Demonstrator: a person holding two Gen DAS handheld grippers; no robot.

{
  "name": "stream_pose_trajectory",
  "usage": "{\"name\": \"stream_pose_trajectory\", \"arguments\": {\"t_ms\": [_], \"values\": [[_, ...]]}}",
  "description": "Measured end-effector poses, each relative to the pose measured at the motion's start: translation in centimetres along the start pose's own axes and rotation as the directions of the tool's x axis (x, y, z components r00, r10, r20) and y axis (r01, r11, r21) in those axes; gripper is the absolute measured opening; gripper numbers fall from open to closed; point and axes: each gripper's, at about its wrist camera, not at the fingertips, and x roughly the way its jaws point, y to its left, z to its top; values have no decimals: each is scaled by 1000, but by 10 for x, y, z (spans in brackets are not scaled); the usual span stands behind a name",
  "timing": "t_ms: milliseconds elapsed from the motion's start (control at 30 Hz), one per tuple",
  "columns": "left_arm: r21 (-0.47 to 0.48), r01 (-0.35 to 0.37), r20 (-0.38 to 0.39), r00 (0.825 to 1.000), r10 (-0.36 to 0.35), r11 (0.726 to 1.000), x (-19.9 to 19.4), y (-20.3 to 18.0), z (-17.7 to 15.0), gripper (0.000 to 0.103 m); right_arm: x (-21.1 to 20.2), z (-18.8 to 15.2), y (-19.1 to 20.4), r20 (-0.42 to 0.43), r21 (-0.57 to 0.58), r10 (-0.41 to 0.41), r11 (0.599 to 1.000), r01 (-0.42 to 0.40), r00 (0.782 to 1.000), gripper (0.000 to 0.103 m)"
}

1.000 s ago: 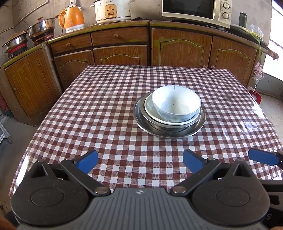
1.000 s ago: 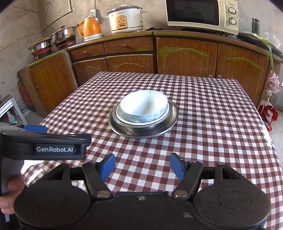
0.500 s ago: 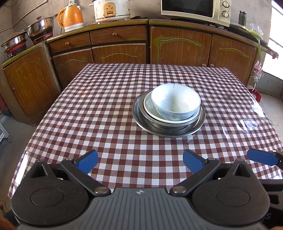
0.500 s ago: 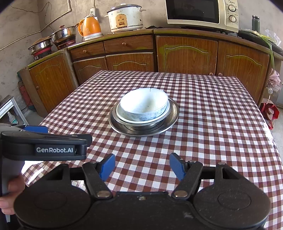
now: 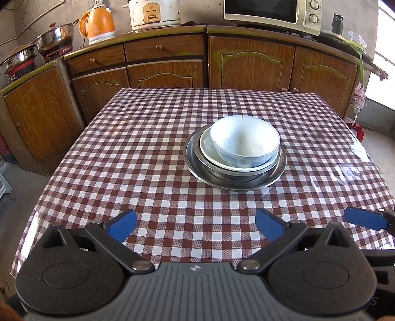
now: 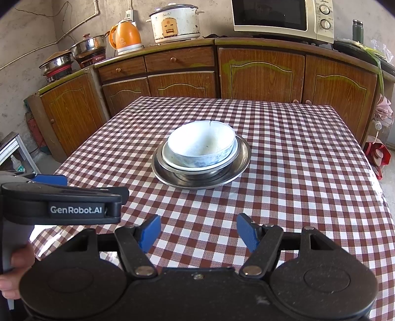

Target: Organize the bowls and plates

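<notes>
On the checked tablecloth (image 5: 153,153): nested dishes at centre.
White ceramic bowl (image 5: 245,144) sits in white plate (image 5: 207,145), upon round steel plate (image 5: 197,165); left gripper (image 5: 196,226) and right gripper (image 6: 198,233) gape wide, holding nothing.

The stack of plates and bowls (image 5: 234,158) sits slightly lower in both views.

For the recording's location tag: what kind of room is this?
A home kitchen, most likely. A microwave, rice cooker and orange kettle stand on wooden cabinets, with stacked bowls on a checked tablecloth.
</notes>
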Motion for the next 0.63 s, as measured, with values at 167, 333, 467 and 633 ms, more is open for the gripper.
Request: {"name": "stream_pose_trajectory", "arguments": {"t_ms": [167,333,467,633], "values": [[-2,1,0,1000,-1,1000,0,0,0,103,1,0,0,-1,-1,2,1000,-2,1000,81],[0,2,-1,1000,-2,1000,1,-1,0,103,1,1,0,-3,-2,1,1000,-1,1000,81],[4,-1,4,1000,0,1000,0,-1,-1,103,1,1,-1,-4,0,0,1000,0,1000,81],[-3,2,-1,1000,-2,1000,1,0,-1,103,2,0,-1,-4,1,1,1000,-1,1000,81]]}}
